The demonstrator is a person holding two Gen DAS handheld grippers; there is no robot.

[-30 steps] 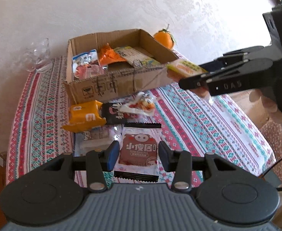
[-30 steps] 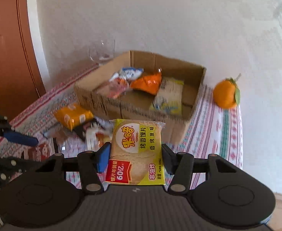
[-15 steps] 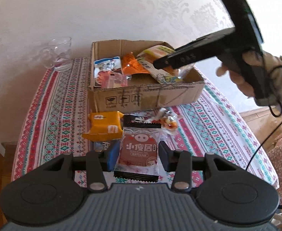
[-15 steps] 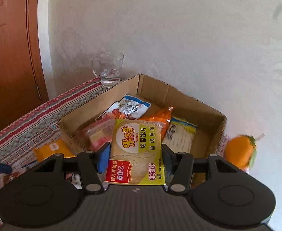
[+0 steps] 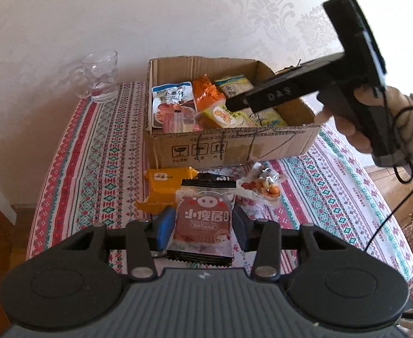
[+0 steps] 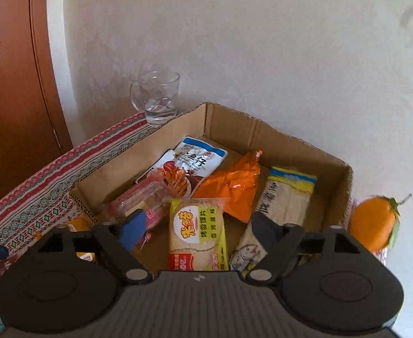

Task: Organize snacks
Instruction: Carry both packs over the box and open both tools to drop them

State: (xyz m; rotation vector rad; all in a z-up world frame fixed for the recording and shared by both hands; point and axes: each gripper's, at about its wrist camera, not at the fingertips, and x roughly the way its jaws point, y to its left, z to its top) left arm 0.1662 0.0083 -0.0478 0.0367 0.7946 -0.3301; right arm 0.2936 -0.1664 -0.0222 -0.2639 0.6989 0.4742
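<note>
The right gripper (image 6: 198, 225) is hanging over the box (image 6: 276, 138) with its jaws spread wide, and the yellow pack (image 6: 198, 233) is lying loose between them, gripped by neither finger. So the drop-off looks done; the next move calls for lifting clear without snagging the wrapper. The left gripper (image 5: 203, 225) is clenching the pig pack (image 5: 203, 219) above the surface (image 5: 93, 152), waiting its turn, I'd say. Inside the box are lying a noodle pack (image 6: 288, 194), a blue-white pouch (image 6: 195, 160), an orange bag (image 6: 231, 183) and a clear red pack (image 6: 138, 197). In front of the box sit an orange packet (image 5: 167, 183) and a clear sweet bag (image 5: 262, 186), not yet sorted. A glass mug (image 6: 157, 98) is standing just beside the box.
</note>
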